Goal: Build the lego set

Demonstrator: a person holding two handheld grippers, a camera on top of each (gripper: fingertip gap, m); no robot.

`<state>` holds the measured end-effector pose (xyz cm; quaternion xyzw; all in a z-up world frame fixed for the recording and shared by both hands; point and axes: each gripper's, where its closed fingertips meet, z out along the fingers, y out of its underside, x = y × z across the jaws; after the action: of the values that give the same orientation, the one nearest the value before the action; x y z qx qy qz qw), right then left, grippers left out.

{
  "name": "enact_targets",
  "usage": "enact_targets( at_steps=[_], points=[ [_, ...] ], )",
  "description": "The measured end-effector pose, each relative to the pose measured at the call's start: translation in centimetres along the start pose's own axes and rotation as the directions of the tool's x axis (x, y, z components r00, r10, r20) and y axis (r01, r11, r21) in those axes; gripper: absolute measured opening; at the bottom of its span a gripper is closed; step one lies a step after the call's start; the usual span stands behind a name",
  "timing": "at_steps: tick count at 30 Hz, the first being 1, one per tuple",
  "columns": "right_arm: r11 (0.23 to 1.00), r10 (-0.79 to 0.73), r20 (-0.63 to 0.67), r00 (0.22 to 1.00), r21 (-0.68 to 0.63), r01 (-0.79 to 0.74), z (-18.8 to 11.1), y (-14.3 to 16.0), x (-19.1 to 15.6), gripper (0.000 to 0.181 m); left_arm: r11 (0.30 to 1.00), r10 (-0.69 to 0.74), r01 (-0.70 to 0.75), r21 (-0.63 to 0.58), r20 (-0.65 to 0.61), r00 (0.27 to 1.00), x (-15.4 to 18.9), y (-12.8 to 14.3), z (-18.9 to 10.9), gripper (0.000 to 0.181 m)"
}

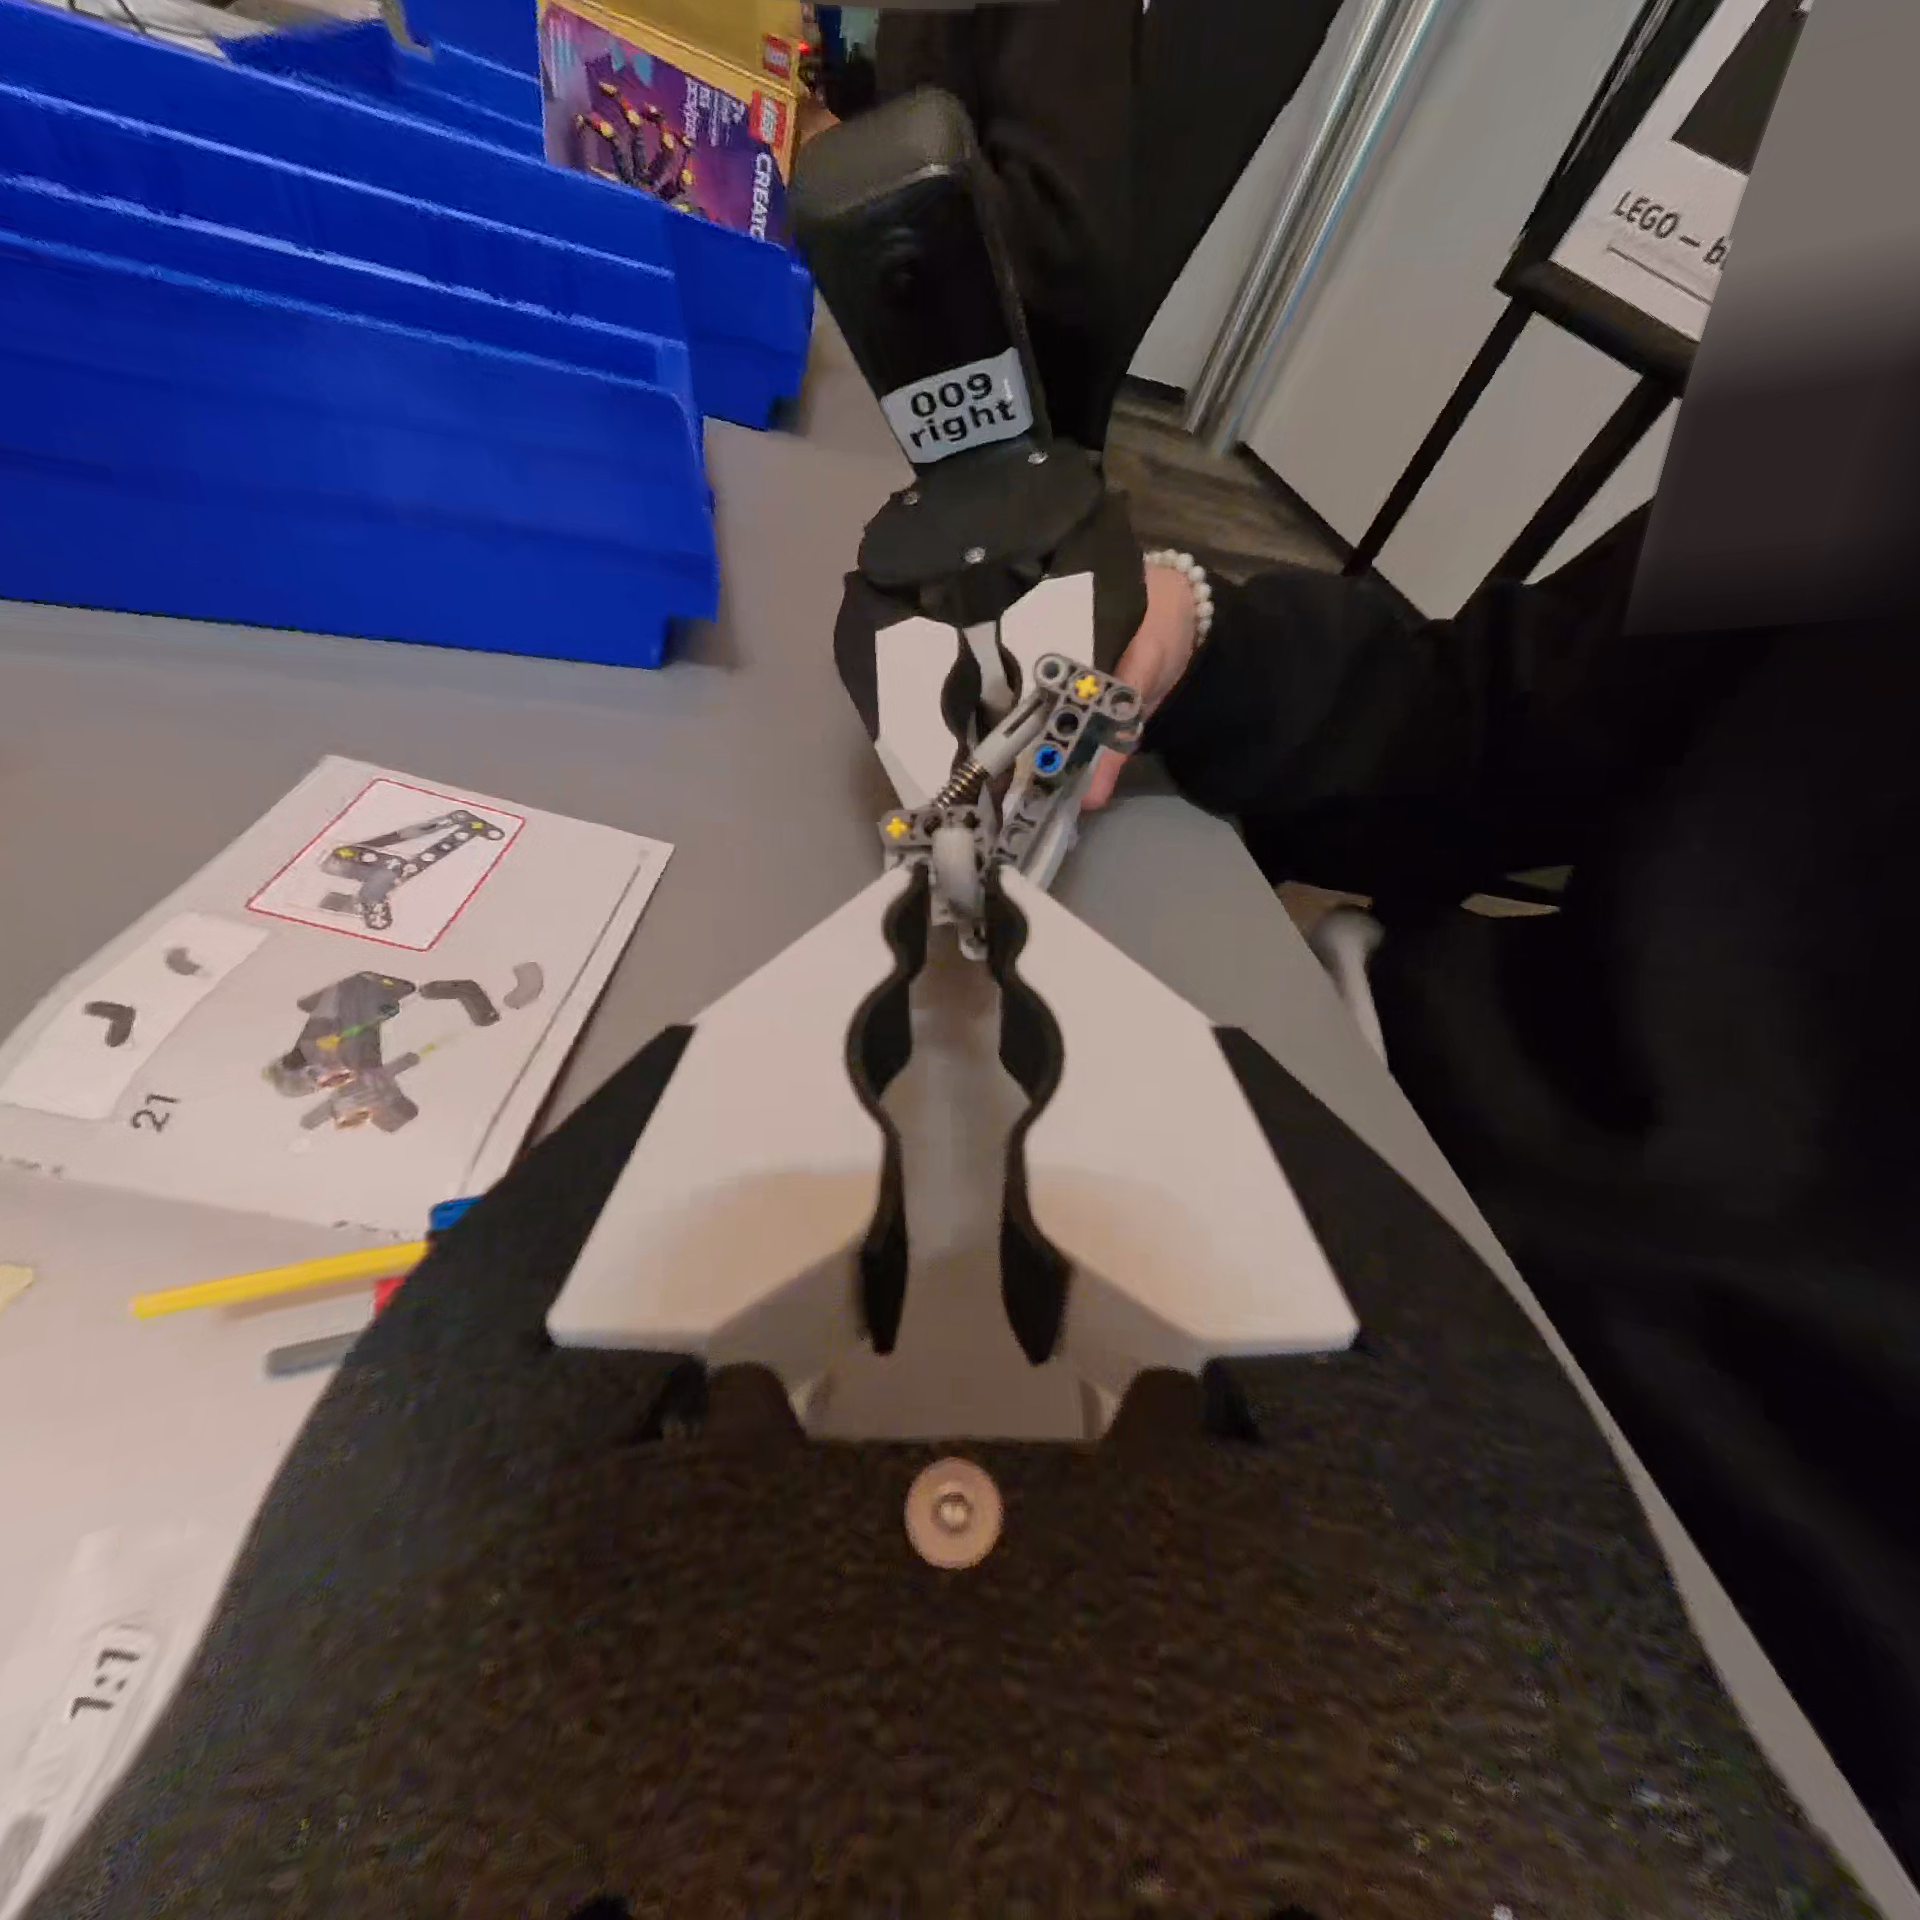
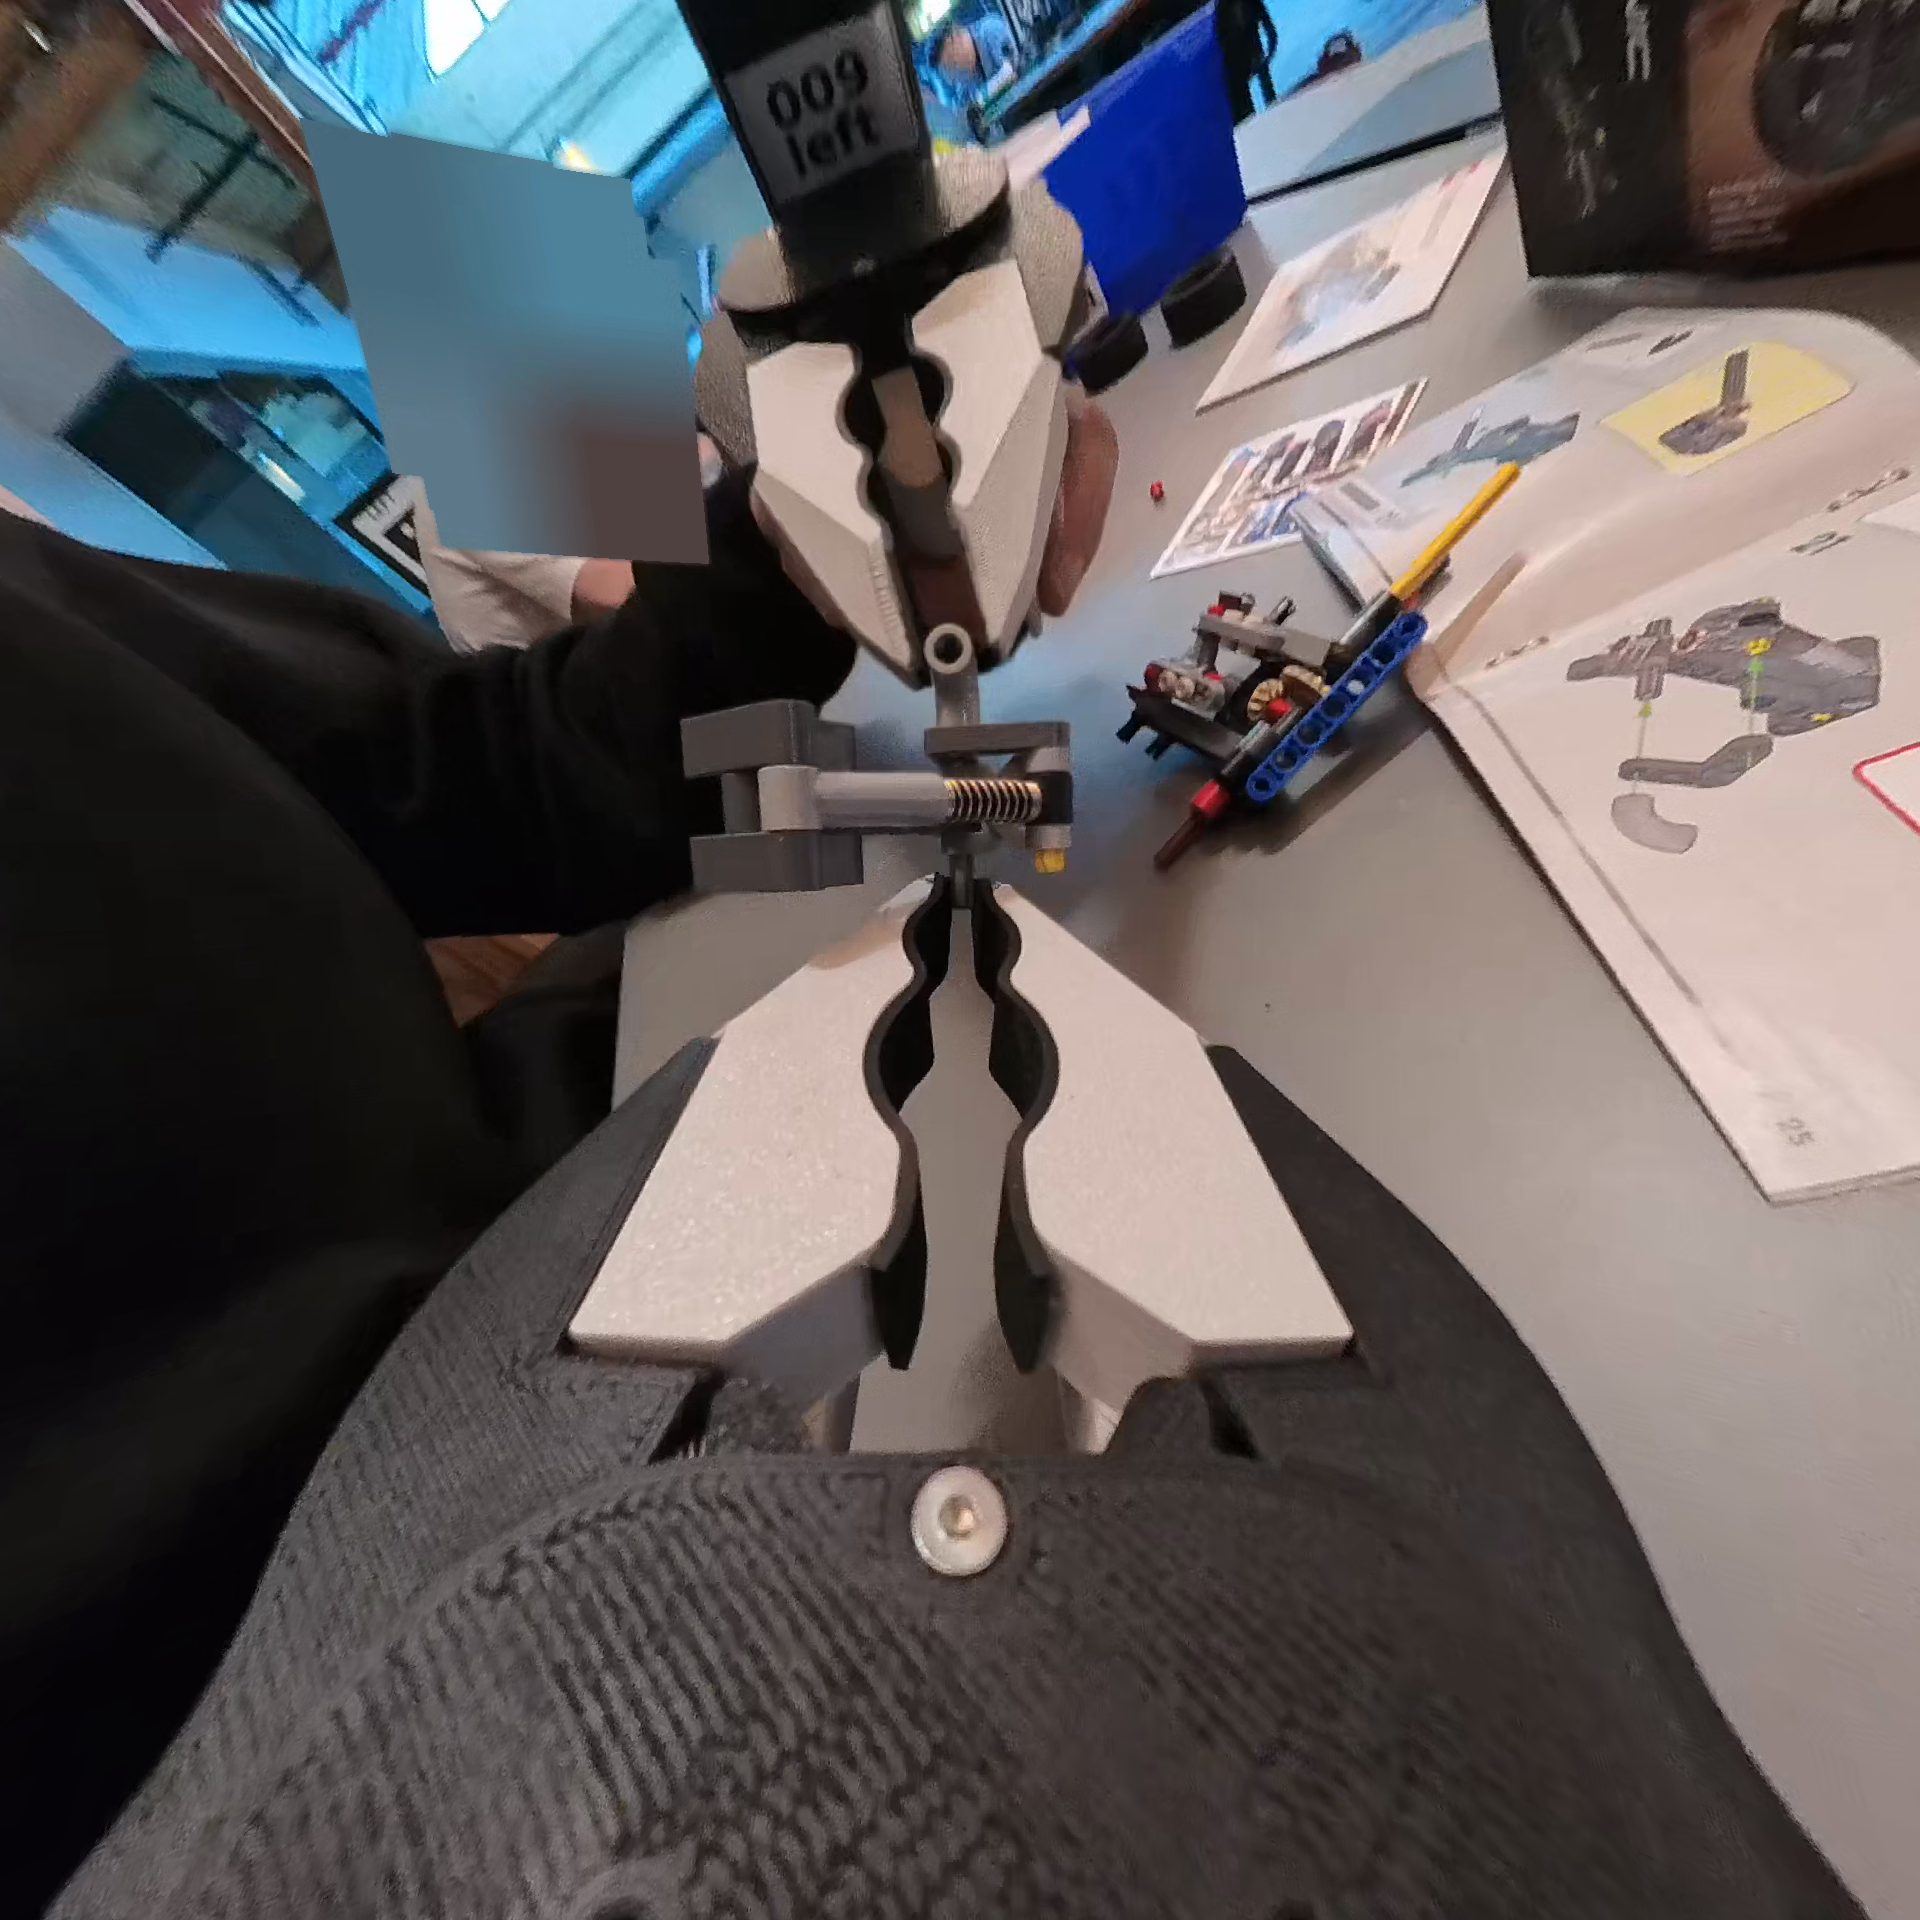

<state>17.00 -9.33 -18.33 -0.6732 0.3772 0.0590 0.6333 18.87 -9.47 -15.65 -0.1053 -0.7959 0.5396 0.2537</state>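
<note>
Left wrist view, left to right: blue storage bins (image 1: 343, 343) line the far side of the grey counter (image 1: 748, 665); an open instruction booklet (image 1: 343, 987) lies flat before them, with a yellow axle (image 1: 275, 1286) just beside its near edge. At centre, your left gripper (image 1: 954, 894) has its fingers nearly closed on the light grey end of the grey suspension sub-assembly (image 1: 1023, 774), held above the counter's edge. Your right gripper (image 1: 977, 691) meets the same piece from the opposite side, fingers pinched on it.

Right wrist view, left to right: the sub-assembly's spring shock (image 2: 992, 802) lies crosswise between the two grippers. Right of it, a partly built chassis with a blue beam (image 2: 1273, 701) rests on the counter, touching a second open booklet (image 2: 1704, 727).
</note>
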Motion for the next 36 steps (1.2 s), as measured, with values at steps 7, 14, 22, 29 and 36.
enact_targets(
  at_steps=[7, 14, 22, 29, 36],
  points=[
    [0.991, -0.042, -0.028, 0.999, -0.132, 0.038, 0.2, 1.9, 0.2, 0.003, 0.992, -0.025, 0.016, -0.128, -0.074, 0.997, 0.9, 2.6, 0.9, 0.005],
    [0.981, -0.097, -0.055, 0.994, -0.174, 0.086, 0.6, 2.4, 0.2, 0.002, 0.991, 0.024, -0.036, -0.132, -0.093, 0.995, 0.9, 3.1, 0.9, 0.005],
    [0.988, -0.071, -0.077, 0.995, -0.141, 0.059, 0.4, 1.9, 0.7, 0.001, 0.998, -0.032, 0.028, -0.051, -0.080, 0.996, 0.2, 2.4, 1.2, 0.005],
    [0.994, -0.039, -0.100, 0.994, -0.108, 0.028, 0.1, 1.4, 1.2, 0.001, 0.998, -0.056, 0.054, -0.045, -0.057, 0.997, -0.6, 3.0, 1.0, 0.005],
    [0.994, -0.032, -0.092, 0.995, -0.105, 0.022, 0.0, 1.4, 1.2, 0.001, 0.997, -0.068, 0.067, -0.025, -0.078, 0.995, -0.5, 3.0, 1.1, 0.005]
  ],
)
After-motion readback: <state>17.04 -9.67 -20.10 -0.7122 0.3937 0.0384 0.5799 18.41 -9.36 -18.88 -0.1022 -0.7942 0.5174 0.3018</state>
